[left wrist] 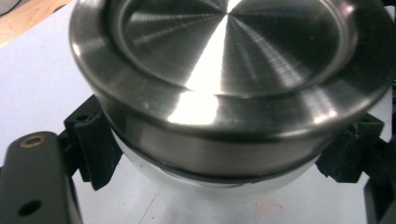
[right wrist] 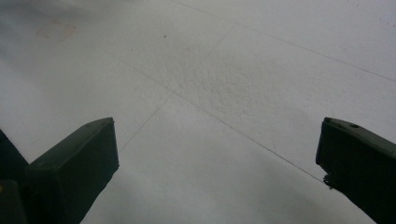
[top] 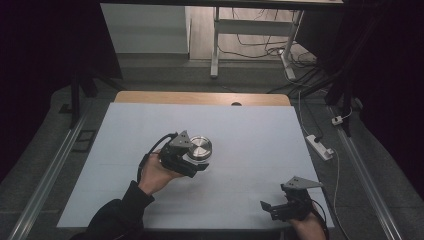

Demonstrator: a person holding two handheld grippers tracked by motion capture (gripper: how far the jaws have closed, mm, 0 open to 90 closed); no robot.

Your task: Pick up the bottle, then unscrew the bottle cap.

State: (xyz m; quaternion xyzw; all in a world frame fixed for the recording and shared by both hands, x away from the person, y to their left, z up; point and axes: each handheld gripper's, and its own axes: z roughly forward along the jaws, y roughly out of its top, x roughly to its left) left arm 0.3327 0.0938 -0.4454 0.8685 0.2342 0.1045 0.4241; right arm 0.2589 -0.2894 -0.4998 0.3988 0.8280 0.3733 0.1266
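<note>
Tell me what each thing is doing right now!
steel container: lid on, upright, clamped between the left gripper's jaws.
left gripper: shut on the steel container, held in a hand.
right gripper: open, holding nothing, near the table's front edge.
table: covered with a white sheet.

Table cover (top: 250,130): big white sheet — covers most of the table.
Wood edge (top: 200,98): brown strip at 12 o'clock.
Power strip (top: 320,146): white, on the floor at 3 o'clock.
Desk legs (top: 216,45): white — far back, cables beside them.
</note>
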